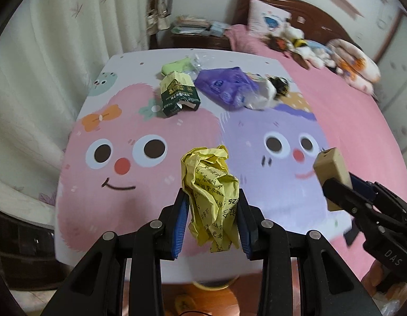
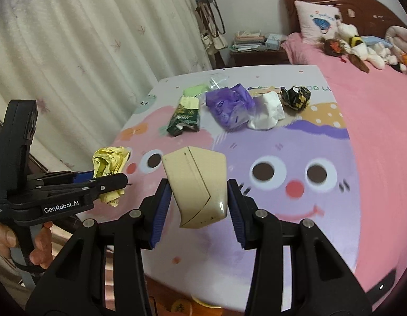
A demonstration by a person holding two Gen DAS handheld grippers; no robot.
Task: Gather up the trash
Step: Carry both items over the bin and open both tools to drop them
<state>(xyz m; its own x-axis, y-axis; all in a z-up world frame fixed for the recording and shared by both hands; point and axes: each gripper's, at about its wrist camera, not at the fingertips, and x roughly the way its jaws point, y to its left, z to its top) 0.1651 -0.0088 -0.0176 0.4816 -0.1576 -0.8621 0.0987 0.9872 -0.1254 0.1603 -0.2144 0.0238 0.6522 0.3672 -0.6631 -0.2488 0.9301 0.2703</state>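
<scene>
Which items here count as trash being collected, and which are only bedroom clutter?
Task items:
- crumpled yellow paper, in left gripper
- beige box, in right gripper
- green carton, purple bag, white wrapper, black-and-yellow wrapper, on the table

Lying about:
- stuffed toys
- pillow
- stacked papers
- hanging bags

Both wrist cameras are looking steeply down along their fingers, hovering close above the cartoon-printed table. They are sharing the far trash pile and the bed, each catching the other gripper.

Blurred plush toys on the bed
</scene>
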